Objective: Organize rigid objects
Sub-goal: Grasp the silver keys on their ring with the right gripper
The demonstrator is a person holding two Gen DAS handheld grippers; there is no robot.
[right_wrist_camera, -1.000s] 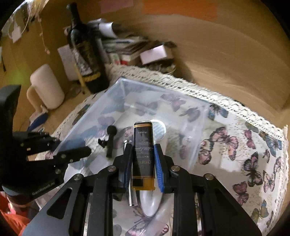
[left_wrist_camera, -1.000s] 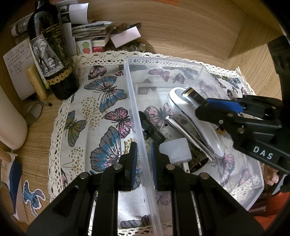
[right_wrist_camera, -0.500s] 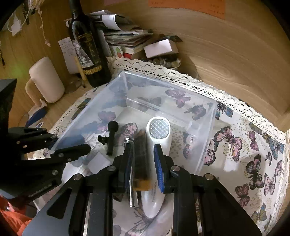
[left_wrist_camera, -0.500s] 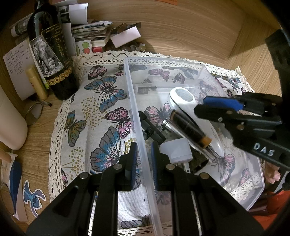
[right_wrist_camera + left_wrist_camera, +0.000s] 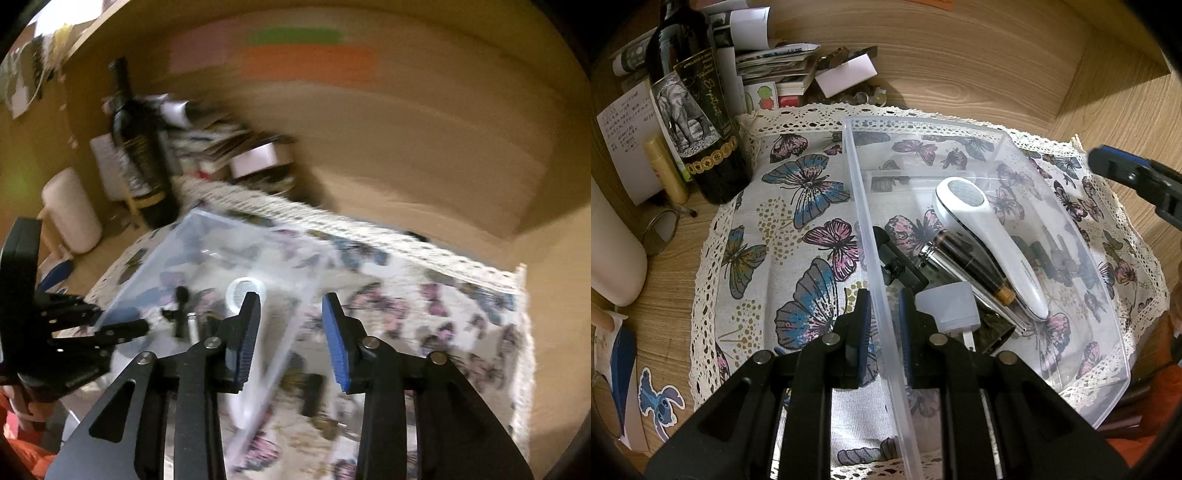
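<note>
left gripper (image 5: 882,310) pinching near wall of clear bin (image 5: 1108,402) | right gripper (image 5: 290,325) spreading, nothing between | dark tube (image 5: 971,264) in bin beside white handheld device (image 5: 993,236)

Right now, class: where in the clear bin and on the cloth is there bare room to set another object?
Free: the clear bin's far end beyond the white handheld device, and the butterfly cloth between bin and wine bottle. Crowded: the bin's near-left corner, and the stacked papers behind.
</note>
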